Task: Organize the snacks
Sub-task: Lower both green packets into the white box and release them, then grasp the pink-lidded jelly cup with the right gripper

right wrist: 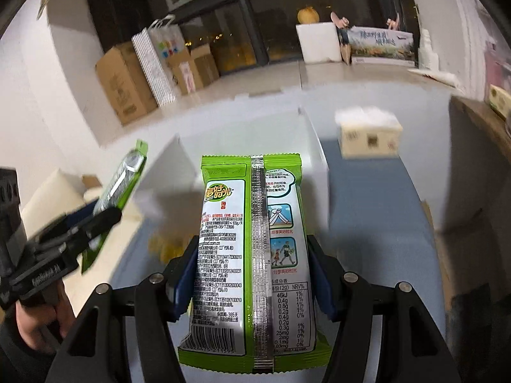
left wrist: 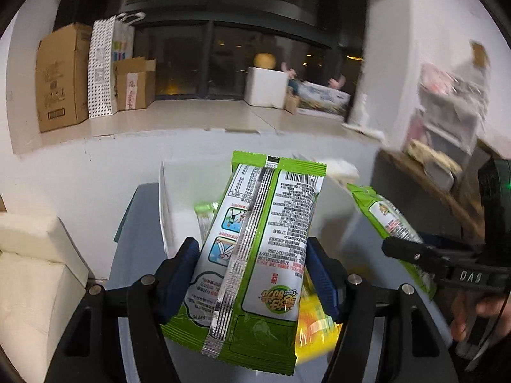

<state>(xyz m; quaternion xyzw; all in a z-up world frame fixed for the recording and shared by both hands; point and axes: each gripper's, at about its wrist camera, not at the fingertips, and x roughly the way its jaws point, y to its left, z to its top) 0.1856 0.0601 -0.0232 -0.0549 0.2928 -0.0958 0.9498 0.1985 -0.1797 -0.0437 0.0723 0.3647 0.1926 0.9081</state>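
Observation:
My left gripper (left wrist: 252,245) is shut on a green and white snack packet (left wrist: 271,217), its silver back seam facing the camera, blue pads (left wrist: 179,274) pressing both sides. It hangs over an open white box (left wrist: 179,185). A blurred yellow packet (left wrist: 316,316) lies below. My right gripper (right wrist: 252,245) is shut on a matching green packet (right wrist: 223,239), also above the white box (right wrist: 179,166). Each gripper shows in the other's view: the right gripper (left wrist: 412,249) with its packet (left wrist: 386,220), and the left gripper (right wrist: 105,220) with its packet (right wrist: 123,178) edge-on.
A blue-grey tabletop (right wrist: 367,207) carries a tissue box (right wrist: 369,137) to the right of the white box. Cardboard boxes (left wrist: 60,76) and a paper bag (left wrist: 102,63) stand on the window ledge. Cream cushions (left wrist: 32,255) lie at the left; a wooden shelf (left wrist: 431,185) at the right.

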